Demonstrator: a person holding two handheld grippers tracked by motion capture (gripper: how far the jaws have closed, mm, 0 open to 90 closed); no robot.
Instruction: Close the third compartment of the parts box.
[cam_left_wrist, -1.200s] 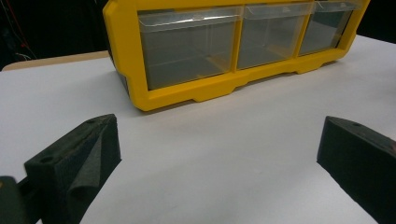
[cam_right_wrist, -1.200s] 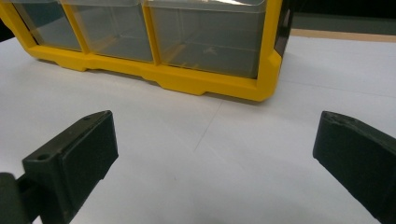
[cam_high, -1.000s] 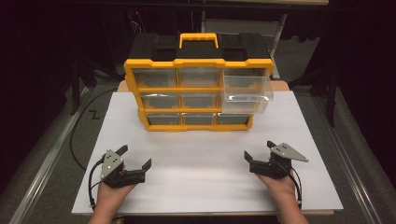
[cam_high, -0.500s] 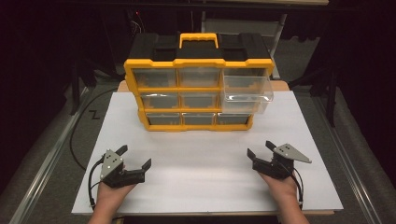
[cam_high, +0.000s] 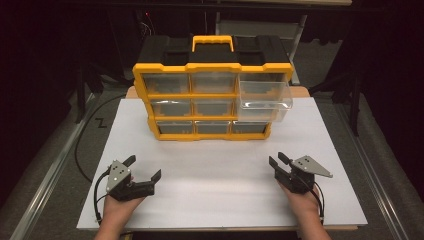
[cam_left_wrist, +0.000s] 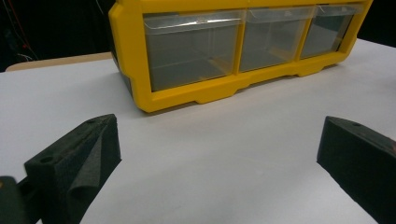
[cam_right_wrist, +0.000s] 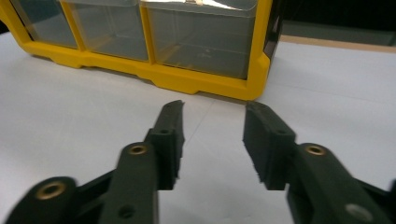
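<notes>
A dark room surrounds a white tabletop (cam_high: 220, 165), with a black cable (cam_high: 82, 145) looping on the floor off its 9 o'clock edge.

At about 7 o'clock on the board, the left gripper (cam_high: 145, 176) rests in the person's left hand (cam_high: 116, 210), low over the bare white surface. Its jaws stand spread wide with nothing between them, and in the left gripper view they sit far apart at the bottom corners, looking toward the cabinet's bottom row.

At 12 o'clock, at the far middle of the board, stands a yellow and black drawer organizer (cam_high: 212, 95) with a yellow carry handle (cam_high: 212, 42) on top and three rows of clear plastic drawers. Its top-right drawer (cam_high: 263, 95) is pulled out toward the person, jutting forward of the yellow frame; the other drawers sit flush. The organizer is well apart from both grippers.

At about 5 o'clock, the right gripper (cam_high: 277, 160) sits in the right hand (cam_high: 302, 202), pointing toward the organizer. Its jaws have just been closing and now stand narrowed but parted, with only bare tabletop in the gap. In the right gripper view they aim at the bottom-right corner of the cabinet's yellow frame.
</notes>
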